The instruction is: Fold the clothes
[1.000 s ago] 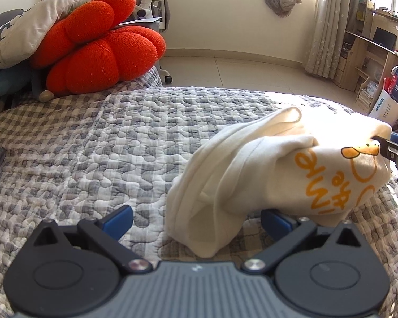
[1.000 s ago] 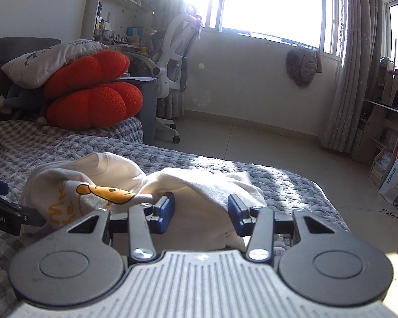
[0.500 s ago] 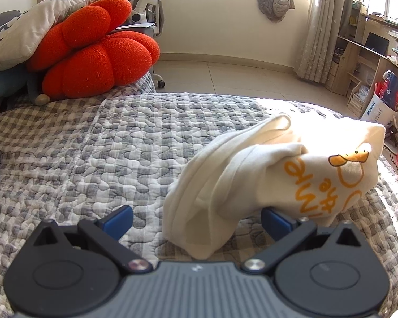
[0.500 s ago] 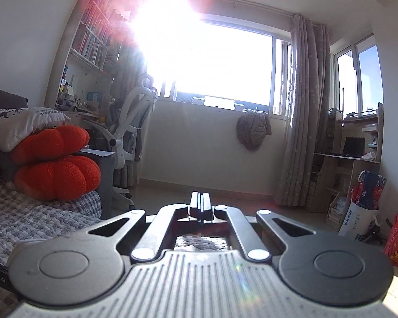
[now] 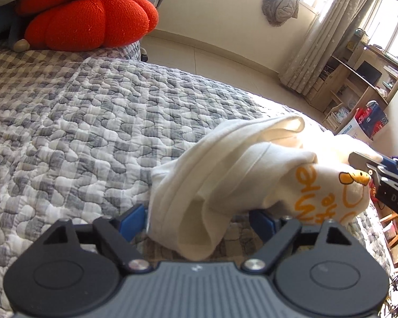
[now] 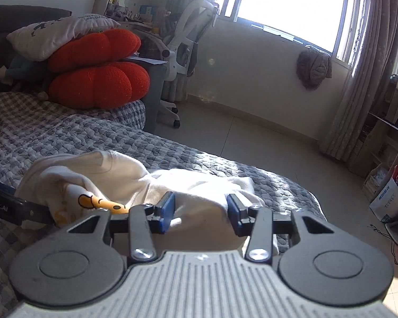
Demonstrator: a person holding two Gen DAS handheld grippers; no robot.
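While my left gripper straddles the near end of the cream shirt, its jaws are closing, the left blue pad just at the cloth and the right pad not pressing that I can see. On the other side, my right gripper has its jaws opening, with a fold of the same shirt lying between the pads. That shirt sits bunched on the grey quilted bedspread, orange duck print facing right. Red cushions are stacked well behind.
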